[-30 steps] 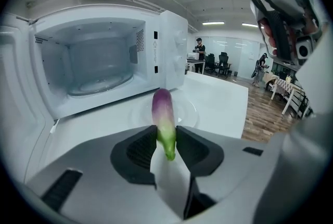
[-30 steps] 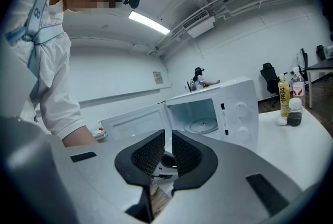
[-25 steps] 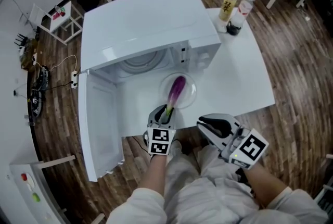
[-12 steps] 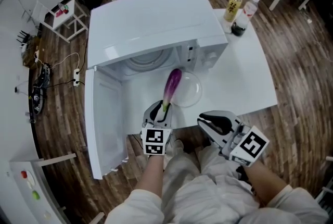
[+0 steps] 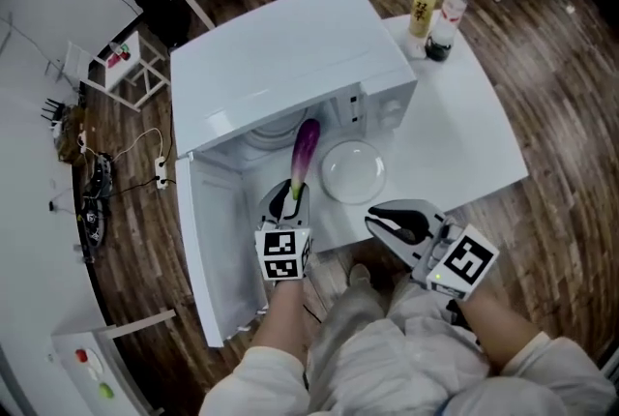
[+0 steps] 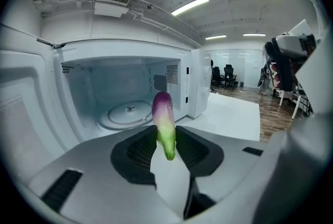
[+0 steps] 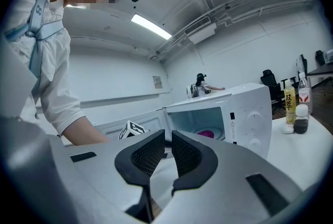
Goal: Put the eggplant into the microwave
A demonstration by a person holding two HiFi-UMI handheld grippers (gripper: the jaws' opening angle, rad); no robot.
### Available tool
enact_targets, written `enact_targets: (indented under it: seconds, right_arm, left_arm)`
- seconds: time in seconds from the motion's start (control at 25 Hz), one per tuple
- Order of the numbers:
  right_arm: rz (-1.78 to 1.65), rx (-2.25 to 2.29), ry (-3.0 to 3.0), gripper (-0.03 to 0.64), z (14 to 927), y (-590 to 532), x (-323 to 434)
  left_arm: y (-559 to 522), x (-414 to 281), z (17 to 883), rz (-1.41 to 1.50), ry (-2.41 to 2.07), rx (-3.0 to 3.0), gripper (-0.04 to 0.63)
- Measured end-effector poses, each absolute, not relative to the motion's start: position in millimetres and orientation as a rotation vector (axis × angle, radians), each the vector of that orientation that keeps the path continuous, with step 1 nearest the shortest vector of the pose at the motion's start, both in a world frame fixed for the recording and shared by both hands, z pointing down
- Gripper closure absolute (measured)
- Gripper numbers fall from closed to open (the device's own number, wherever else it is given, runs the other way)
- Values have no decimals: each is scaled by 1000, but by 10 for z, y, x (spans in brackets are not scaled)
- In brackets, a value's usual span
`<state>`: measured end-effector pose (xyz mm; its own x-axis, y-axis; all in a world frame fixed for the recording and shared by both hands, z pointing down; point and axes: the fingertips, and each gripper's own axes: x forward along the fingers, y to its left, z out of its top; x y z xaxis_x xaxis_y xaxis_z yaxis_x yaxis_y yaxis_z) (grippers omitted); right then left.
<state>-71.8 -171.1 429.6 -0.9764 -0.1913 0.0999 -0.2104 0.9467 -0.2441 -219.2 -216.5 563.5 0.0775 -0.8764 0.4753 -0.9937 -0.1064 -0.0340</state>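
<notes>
The eggplant (image 5: 304,153), purple with a green stem end, hangs in the air in front of the open white microwave (image 5: 290,56). My left gripper (image 5: 290,201) is shut on its green end, and the purple tip points at the cavity. In the left gripper view the eggplant (image 6: 164,124) sits between the pads, with the glass turntable (image 6: 127,113) behind it. My right gripper (image 5: 397,225) hovers at the table's near edge. Its jaws stand almost together with nothing between them (image 7: 168,147).
The microwave door (image 5: 218,250) hangs open at the left. A clear glass plate (image 5: 353,170) lies bare on the white table (image 5: 464,143) just right of the opening. Two bottles (image 5: 424,8) and a dark jar (image 5: 435,51) stand at the table's far corner.
My left gripper has lifted the eggplant off the glass plate and carried it up and left toward the microwave opening. The plate now lies bare. The right gripper has barely shifted.
</notes>
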Motion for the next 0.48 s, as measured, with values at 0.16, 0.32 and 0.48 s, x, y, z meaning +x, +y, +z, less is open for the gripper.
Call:
enact_targets:
  seconds: [0.16, 0.32, 0.48]
  right_arm:
    - [398, 376, -3042, 572, 4284, -1744, -731]
    - [394, 420, -3044, 572, 4280, -1781, -745]
    - [374, 461, -3030, 572, 4317, -1835, -793]
  left_arm:
    - [-2333, -2399, 5621, 605, -1859, 2068, 480]
    - [-2511, -2531, 5587, 593, -1852, 2076, 480]
    - [-2679, -2589, 5585, 580, -1834, 2083, 480]
